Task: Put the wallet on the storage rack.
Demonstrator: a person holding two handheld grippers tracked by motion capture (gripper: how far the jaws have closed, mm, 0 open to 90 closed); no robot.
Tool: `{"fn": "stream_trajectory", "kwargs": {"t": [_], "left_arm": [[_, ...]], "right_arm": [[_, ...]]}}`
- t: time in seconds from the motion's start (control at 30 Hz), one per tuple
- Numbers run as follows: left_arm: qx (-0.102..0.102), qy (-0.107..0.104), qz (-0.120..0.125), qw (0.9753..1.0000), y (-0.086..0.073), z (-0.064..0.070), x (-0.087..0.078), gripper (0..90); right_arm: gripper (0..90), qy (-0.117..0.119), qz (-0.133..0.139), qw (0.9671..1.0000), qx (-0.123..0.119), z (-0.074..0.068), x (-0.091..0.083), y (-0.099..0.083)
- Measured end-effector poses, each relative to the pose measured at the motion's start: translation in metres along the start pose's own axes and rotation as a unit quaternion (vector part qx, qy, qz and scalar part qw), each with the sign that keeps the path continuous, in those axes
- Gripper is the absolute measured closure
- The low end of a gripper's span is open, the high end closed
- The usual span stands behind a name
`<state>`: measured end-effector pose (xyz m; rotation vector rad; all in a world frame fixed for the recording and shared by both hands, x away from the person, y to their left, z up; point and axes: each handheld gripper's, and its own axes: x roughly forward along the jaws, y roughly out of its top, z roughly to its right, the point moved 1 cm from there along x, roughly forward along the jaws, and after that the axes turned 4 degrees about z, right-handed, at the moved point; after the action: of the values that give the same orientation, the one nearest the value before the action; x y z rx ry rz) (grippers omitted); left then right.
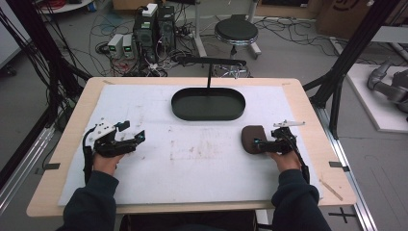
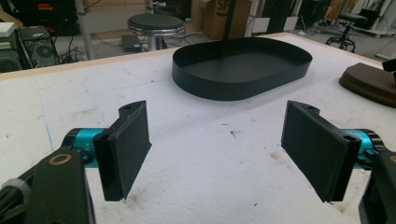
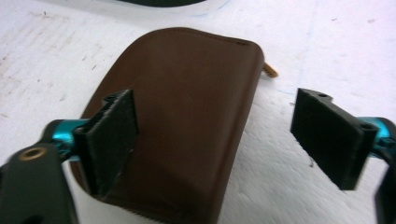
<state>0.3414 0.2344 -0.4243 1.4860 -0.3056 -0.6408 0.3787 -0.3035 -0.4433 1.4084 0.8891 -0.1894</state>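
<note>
My right gripper hangs with its jaws spread wide over the brown pouch, which lies flat on the white mat at about 4 o'clock from the black oval tray. My left gripper, jaws also wide apart and holding nothing, sits over bare mat at the tray's 8 o'clock.

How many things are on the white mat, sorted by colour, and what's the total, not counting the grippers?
Black: 1, the oval tray
Brown: 1, the zip pouch
Total: 2
</note>
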Motion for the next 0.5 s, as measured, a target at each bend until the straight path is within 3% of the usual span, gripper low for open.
{"fn": "stream_trajectory", "kwargs": {"t": [0.1, 0.2, 0.27, 0.3, 0.33, 0.37, 0.4, 0.43, 0.5], "left_arm": [[0.003, -0.002, -0.002, 1.0000, 0.000, 0.001, 0.002, 23.4], [0.003, -0.004, -0.002, 1.0000, 0.000, 0.003, 0.004, 23.5], [0.004, -0.004, -0.002, 1.0000, 0.000, 0.004, 0.005, 23.7], [0.004, -0.004, -0.002, 1.0000, 0.000, 0.004, 0.006, 23.8], [0.004, -0.005, -0.003, 1.0000, 0.000, 0.005, 0.006, 23.8], [0.005, -0.005, -0.003, 1.0000, 0.000, 0.005, 0.006, 23.8], [0.005, -0.005, -0.004, 1.0000, 0.000, 0.004, 0.006, 23.8], [0.005, -0.005, -0.003, 1.0000, 0.000, 0.004, 0.007, 23.8], [0.004, -0.004, -0.002, 1.0000, 0.000, 0.004, 0.006, 23.8]], "right_arm": [[13.5, 0.030, -0.005, 0.9995, 0.011, 0.004, 0.007, 0.000], [13.5, 0.068, -0.014, 0.9966, 0.045, 0.012, 0.012, -0.002], [13.7, 0.081, -0.020, 0.9944, 0.065, 0.014, 0.014, -0.003], [14.4, 0.083, -0.020, 0.9943, 0.064, 0.015, 0.014, -0.003], [17.5, 0.088, -0.023, 0.9935, 0.068, 0.015, 0.014, -0.002], [30.5, 0.104, -0.025, 0.9917, 0.071, 0.016, 0.013, -0.002], [33.2, 0.122, -0.026, 0.9888, 0.082, 0.017, 0.012, -0.002], [34.9, 0.121, -0.027, 0.9883, 0.088, 0.016, 0.011, -0.002], [40.6, 0.123, -0.027, 0.9889, 0.078, 0.015, 0.010, 0.000]]}}
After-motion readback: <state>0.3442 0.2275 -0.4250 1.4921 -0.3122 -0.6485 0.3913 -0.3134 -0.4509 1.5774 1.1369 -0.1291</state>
